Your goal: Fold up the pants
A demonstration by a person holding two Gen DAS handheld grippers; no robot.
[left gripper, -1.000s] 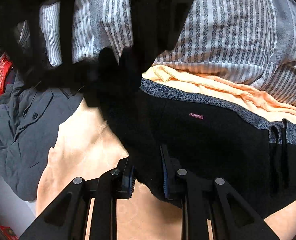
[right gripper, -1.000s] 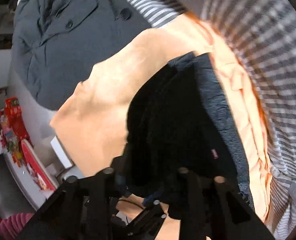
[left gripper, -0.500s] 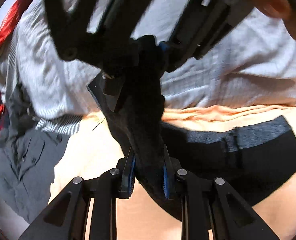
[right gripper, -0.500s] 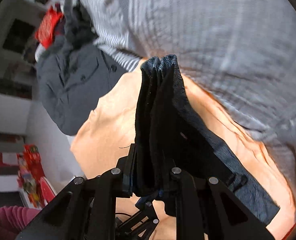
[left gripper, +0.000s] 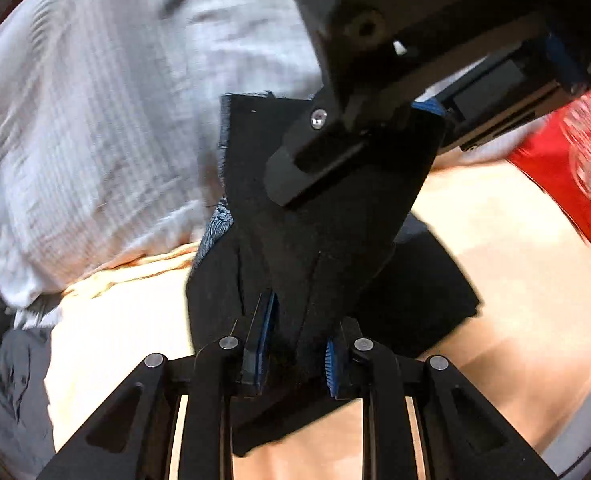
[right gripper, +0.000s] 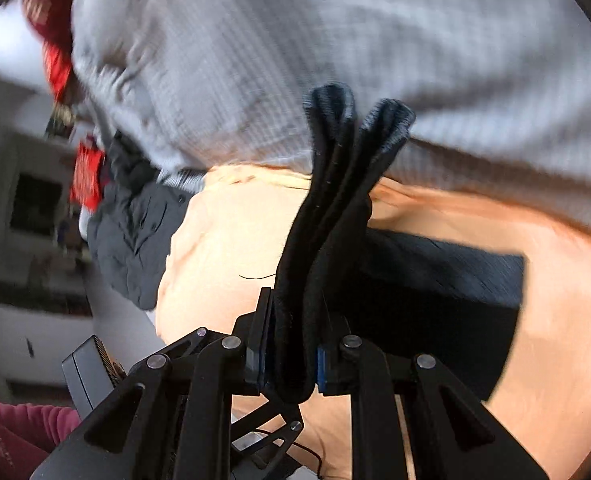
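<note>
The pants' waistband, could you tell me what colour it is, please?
Heathered blue-grey waistband on black pants, clearest in the right wrist view.

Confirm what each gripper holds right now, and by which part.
Both hold the black pants. Left gripper clamps a bunched fold; right gripper clamps stacked layers. Which part of the garment cannot be told.

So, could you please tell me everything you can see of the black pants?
The black pants look like thick, matte fabric with a grey-flecked band at one edge. They are bunched in layers and lifted, pinched between the pads of the left gripper and the right gripper. Their lower part lies on the peach sheet.
</note>
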